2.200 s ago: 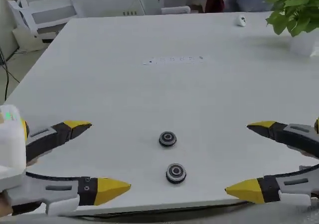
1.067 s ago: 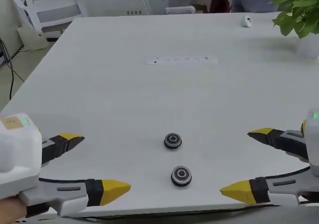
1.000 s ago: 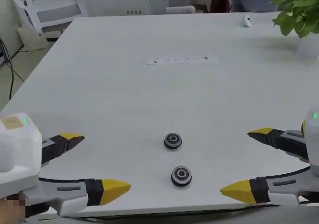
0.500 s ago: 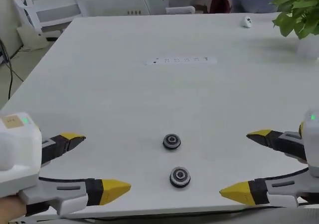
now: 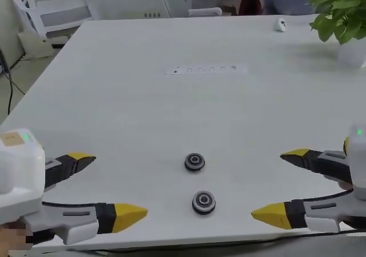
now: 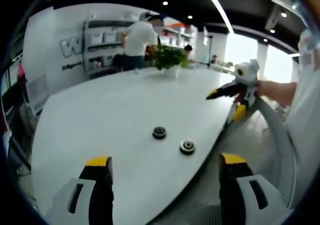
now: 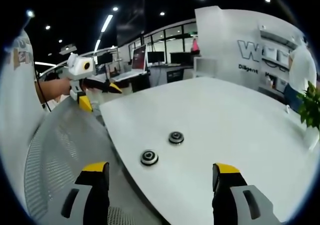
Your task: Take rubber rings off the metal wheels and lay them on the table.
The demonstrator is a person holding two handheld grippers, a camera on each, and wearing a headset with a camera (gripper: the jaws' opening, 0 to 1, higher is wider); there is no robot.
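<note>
Wheels: far metal wheel (image 5: 194,162) and near metal wheel (image 5: 203,201) lie on the desk (image 5: 200,97), between both hand-held grippers, untouched.
Left hand-held gripper (image 5: 108,185): wide, empty.
Right hand-held gripper (image 5: 280,184): wide, empty.
Progress: seemingly unstarted; both rubber rings (image 5: 194,202) apparently on.

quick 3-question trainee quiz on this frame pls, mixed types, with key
1. True or false: the left gripper is shut on the near wheel.
2. How many metal wheels lie on the table between the two grippers? A) one B) two C) four
3. Fill in: beyond the wheels, mid-table, lies a white ___.
Key:
1. False: the left gripper and the right gripper are both open and hold nothing.
2. B: the near wheel and the far wheel.
3. power strip.
</note>
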